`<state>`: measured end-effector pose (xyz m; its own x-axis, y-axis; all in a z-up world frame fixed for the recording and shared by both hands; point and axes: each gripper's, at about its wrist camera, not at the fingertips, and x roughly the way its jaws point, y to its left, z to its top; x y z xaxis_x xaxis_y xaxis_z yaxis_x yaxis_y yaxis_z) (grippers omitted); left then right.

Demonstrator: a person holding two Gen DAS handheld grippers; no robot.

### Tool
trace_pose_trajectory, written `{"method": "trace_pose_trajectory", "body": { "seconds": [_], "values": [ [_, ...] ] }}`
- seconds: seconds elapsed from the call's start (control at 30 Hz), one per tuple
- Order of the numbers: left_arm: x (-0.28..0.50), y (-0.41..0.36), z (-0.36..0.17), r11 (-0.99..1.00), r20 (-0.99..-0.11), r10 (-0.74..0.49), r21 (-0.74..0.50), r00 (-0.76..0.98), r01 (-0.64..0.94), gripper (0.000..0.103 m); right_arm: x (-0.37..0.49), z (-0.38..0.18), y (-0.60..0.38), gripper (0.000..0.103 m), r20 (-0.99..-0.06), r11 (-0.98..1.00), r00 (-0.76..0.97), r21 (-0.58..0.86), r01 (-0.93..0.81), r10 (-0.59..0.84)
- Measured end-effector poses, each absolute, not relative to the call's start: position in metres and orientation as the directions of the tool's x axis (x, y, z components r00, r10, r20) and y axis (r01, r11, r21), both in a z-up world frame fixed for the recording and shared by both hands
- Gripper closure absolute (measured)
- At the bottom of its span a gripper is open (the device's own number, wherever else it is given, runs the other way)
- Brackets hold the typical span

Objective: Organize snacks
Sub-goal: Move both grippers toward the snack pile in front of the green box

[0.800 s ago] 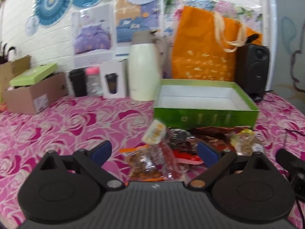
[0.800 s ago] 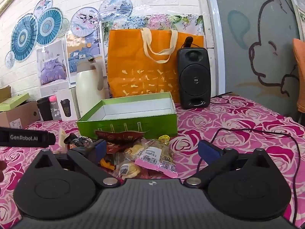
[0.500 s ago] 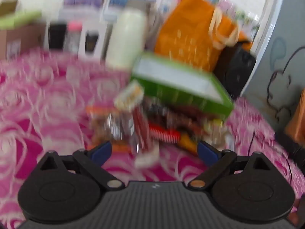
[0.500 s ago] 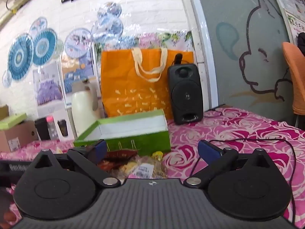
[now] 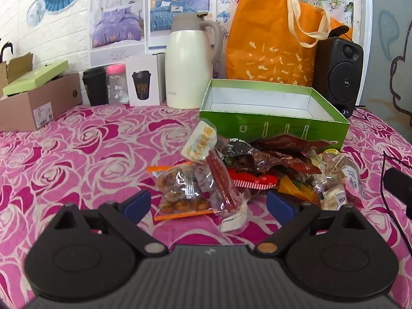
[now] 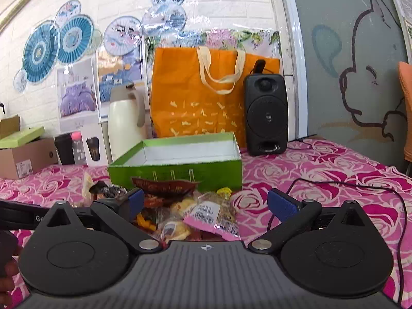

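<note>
The left hand-held gripper point(image 5: 208, 203) is spread wide and holds nothing, with a clear packet of nuts point(image 5: 180, 190) lying between its blue pads. The right hand-held gripper point(image 6: 206, 203) gapes equally, empty, over the snack pile point(image 6: 185, 211) on the rose-patterned surface point(image 6: 322, 175). Just behind the pile sits the open green box point(image 5: 273, 126).
</note>
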<state>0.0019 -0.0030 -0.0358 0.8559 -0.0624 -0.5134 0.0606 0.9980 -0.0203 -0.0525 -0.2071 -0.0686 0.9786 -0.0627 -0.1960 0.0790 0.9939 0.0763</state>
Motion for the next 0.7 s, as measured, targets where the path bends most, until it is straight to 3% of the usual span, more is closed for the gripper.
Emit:
{"method": "trace_pose_trajectory", "body": {
  "seconds": [0.17,0.7],
  "values": [
    [-0.002,-0.005,-0.039,0.998,-0.476,-0.035,0.034,0.879,0.058,0.008,-0.051,-0.071,-0.205,0.000,-0.213,0.995,0.977,0.089,0.045,-0.025],
    [-0.005,0.013,-0.053,0.995,-0.502,-0.097,-0.053,0.860,0.081,0.008,-0.046,-0.078,-0.189,0.000,-0.243,0.998,0.970,0.059,-0.014,0.028]
  ]
}}
